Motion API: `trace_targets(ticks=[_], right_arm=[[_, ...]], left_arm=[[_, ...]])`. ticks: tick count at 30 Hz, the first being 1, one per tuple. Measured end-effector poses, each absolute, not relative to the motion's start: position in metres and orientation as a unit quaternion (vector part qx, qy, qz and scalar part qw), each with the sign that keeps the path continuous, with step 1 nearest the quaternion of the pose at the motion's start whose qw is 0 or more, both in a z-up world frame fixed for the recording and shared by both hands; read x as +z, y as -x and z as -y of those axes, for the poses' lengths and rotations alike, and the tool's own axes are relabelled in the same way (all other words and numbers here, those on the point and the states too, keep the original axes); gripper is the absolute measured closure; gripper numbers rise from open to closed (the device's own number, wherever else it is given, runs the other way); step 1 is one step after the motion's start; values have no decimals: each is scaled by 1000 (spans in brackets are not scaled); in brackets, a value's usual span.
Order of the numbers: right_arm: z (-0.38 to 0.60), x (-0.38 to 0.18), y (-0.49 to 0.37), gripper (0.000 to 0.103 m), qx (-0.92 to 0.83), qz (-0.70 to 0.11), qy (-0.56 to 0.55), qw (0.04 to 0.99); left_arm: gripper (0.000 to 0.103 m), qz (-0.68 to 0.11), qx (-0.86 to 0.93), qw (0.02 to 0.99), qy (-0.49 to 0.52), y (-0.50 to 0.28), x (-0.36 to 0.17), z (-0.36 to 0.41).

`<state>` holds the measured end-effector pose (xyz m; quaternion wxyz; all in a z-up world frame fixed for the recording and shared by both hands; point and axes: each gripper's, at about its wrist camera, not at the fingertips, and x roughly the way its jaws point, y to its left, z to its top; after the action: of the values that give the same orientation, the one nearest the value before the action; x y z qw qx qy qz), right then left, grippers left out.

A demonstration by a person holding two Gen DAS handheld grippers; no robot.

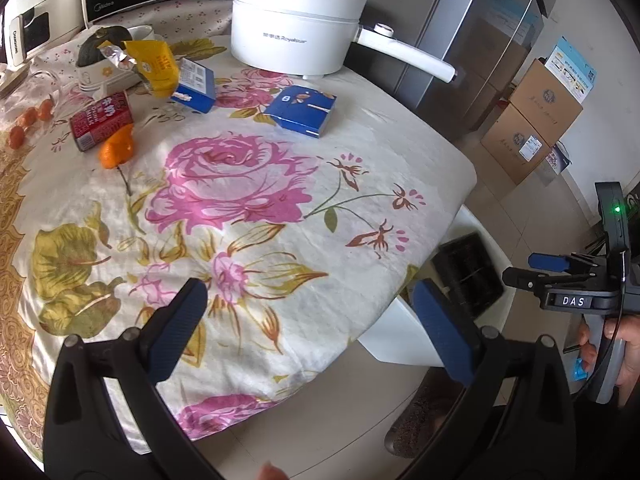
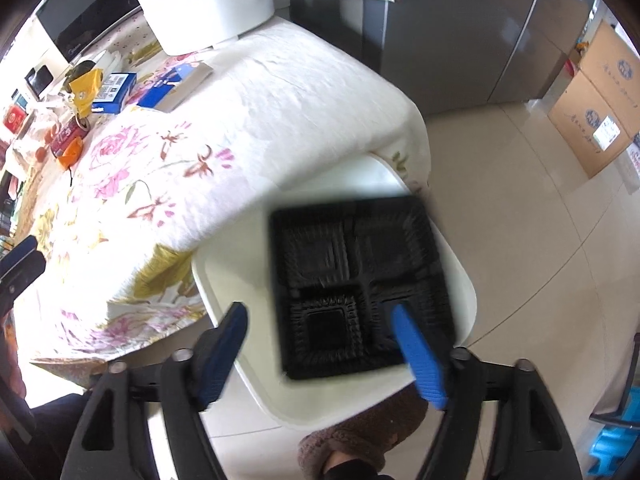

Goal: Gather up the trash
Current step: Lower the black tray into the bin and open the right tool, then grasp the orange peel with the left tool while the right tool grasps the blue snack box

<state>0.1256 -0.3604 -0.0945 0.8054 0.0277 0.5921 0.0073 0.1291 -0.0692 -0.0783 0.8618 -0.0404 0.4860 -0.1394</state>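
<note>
So from the left wrist cam: the left gripper [image 1: 310, 312] hangs over the near part of a table draped in a white cloth with big pink roses [image 1: 248, 184], blue-padded fingers spread wide with nothing between them. All the clutter sits at the far side of the cloth: a flat blue cardboard box [image 1: 302, 111], a smaller blue-and-white carton [image 1: 195, 86] tipped up beside a crumpled yellow snack wrapper [image 1: 154, 66], a red drink carton lying on its side [image 1: 102, 121], and a piece of orange peel [image 1: 117, 147] touching that carton's near end. Behind them stands a big white electric pot with a long handle [image 1: 298, 28]. Off the table's right edge there's a white plastic bin [image 1: 404, 340] down on the floor with a black plastic tray [image 1: 470, 276] in it. The right gripper [image 1: 538, 268] shows at the far right, held in a hand [image 1: 624, 344]; can't tell its finger gap from here.

Right wrist cam: the right gripper [image 2: 320, 312] is right above that bin [image 2: 232, 276], fingers apart, not clamped on anything. The black tray [image 2: 352, 272], four compartments, lies in the bin below it, a bit motion-blurred. The gripper's right finger [image 2: 418, 354] overlaps the tray's near-right compartment in this view; whether it touches, no idea.
</note>
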Motion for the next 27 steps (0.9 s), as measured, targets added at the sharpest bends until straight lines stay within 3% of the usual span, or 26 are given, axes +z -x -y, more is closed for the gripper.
trace_targets(ticks=[27], right_arm=[[224, -59, -169, 20, 95, -555, -15, 826]], left_arm=[[1, -497, 13, 861, 106, -117, -88, -93]])
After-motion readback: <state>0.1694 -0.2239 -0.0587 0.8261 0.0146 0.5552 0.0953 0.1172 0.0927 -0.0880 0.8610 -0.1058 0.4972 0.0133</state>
